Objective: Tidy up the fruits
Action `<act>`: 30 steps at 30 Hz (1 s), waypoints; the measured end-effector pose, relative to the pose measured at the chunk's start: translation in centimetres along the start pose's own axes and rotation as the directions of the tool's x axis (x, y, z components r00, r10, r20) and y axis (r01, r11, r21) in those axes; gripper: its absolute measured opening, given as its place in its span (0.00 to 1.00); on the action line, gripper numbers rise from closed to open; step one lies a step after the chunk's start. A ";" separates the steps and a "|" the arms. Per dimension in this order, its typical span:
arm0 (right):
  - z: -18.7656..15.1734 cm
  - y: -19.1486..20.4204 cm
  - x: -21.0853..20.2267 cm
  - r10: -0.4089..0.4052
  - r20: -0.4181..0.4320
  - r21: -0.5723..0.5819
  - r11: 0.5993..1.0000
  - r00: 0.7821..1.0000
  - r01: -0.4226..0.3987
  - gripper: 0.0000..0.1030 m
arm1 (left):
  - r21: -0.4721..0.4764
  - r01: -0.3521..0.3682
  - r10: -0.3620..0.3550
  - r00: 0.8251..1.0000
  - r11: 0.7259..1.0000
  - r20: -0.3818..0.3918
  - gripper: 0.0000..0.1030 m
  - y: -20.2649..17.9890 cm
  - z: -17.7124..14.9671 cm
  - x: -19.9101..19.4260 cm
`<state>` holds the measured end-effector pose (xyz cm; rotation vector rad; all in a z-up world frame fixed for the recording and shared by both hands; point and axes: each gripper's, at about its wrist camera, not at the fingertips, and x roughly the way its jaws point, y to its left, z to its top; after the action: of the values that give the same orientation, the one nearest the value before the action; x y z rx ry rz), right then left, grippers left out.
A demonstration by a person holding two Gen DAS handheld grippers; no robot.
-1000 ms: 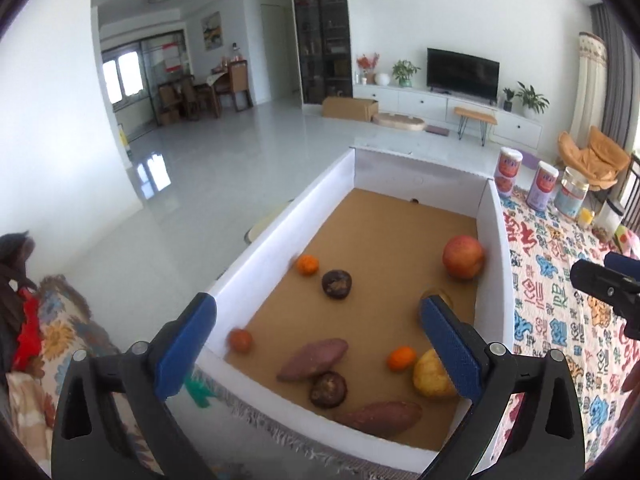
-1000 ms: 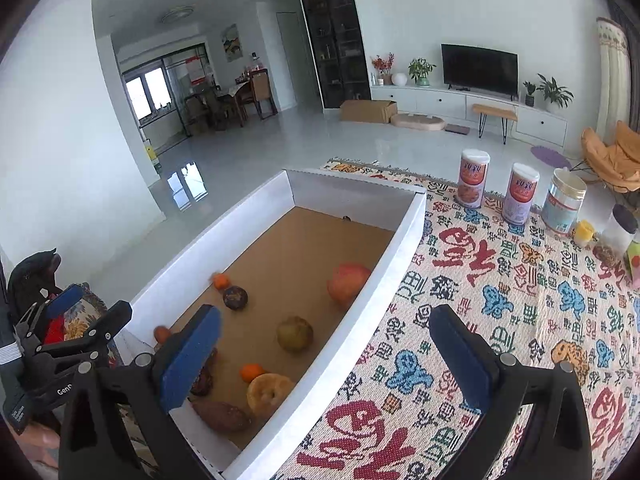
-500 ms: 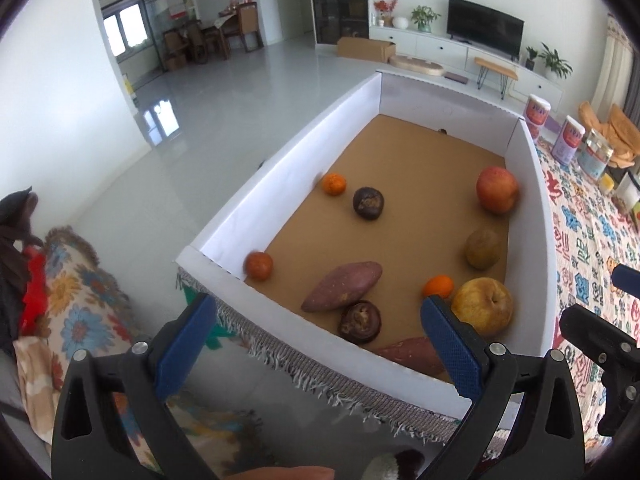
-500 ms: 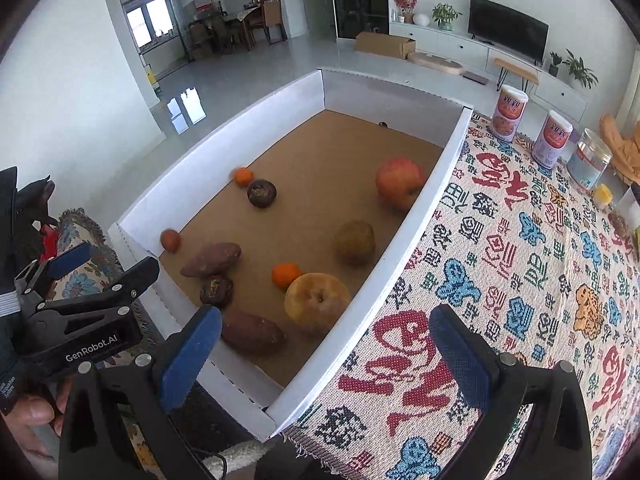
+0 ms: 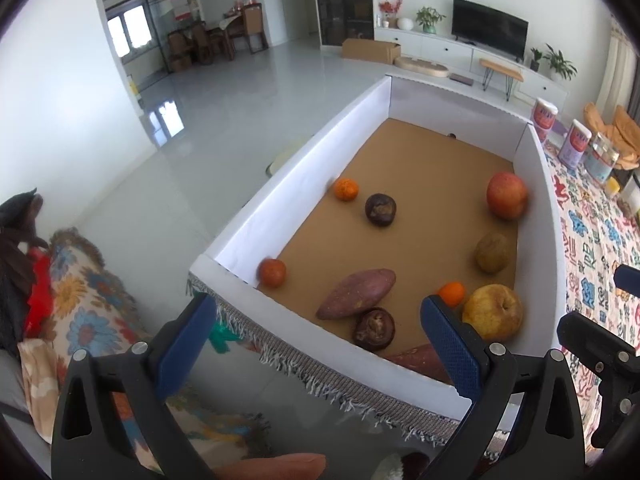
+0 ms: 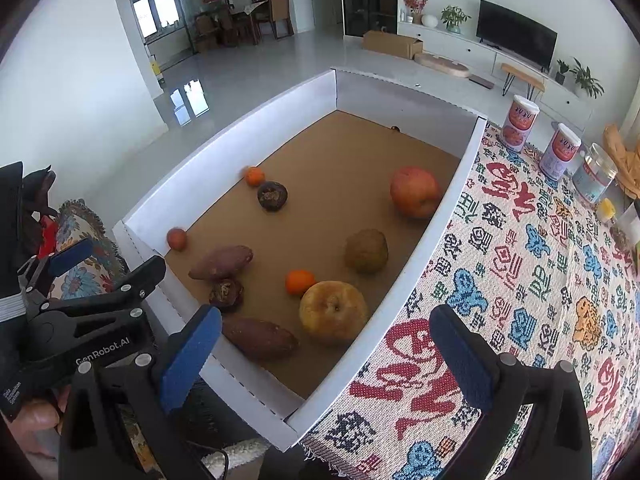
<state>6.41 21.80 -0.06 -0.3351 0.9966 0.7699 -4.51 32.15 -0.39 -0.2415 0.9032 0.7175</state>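
Note:
A white-walled cardboard box [image 5: 304, 152] [image 6: 240, 124] with a brown floor holds loose produce. Inside lie a red apple [image 6: 414, 192] [image 5: 506, 196], a yellow pear [image 6: 333, 312] [image 5: 494, 312], a brown round fruit [image 6: 366, 251] [image 5: 492, 252], small oranges [image 6: 299, 282] [image 5: 346, 189], dark wrinkled fruits [image 6: 272, 196] [image 5: 380, 209] and sweet potatoes [image 6: 260, 338] [image 5: 356, 294]. My left gripper [image 5: 316, 344] hangs open above the box's near-left corner. My right gripper [image 6: 326, 356] stands open over the near-right corner, empty. The left gripper [image 6: 80, 276] also shows at the left of the right wrist view.
A patterned tablecloth [image 6: 540, 280] covers the table right of the box. Two labelled cans [image 6: 520, 122] and a glass jar [image 6: 596, 178] stand at its far side. A floral fabric [image 5: 88, 312] lies left of the box. A person's thumb [image 5: 276, 466] shows at the bottom.
Both grippers have pulled back and risen, tilting down, so the whole box floor and the near fruits have come into view. Nothing was grasped; the fruits have not moved.

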 end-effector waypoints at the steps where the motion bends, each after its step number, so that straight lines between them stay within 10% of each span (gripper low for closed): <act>1: 0.0 0.0 0.0 -0.001 -0.002 -0.003 1.000 1.000 0.001 1.00 | -0.001 0.009 -0.009 1.000 1.000 -0.003 0.99 0.1 0.1 0.0; 30: -0.5 -0.6 -2.8 0.020 0.023 0.047 0.999 1.000 -0.022 1.00 | 0.017 0.032 -0.032 0.999 0.999 -0.001 0.99 -0.7 1.4 -1.8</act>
<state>5.64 19.94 2.01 -0.2749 0.9966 0.7664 -3.95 31.48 1.85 -0.2405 0.9040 0.6794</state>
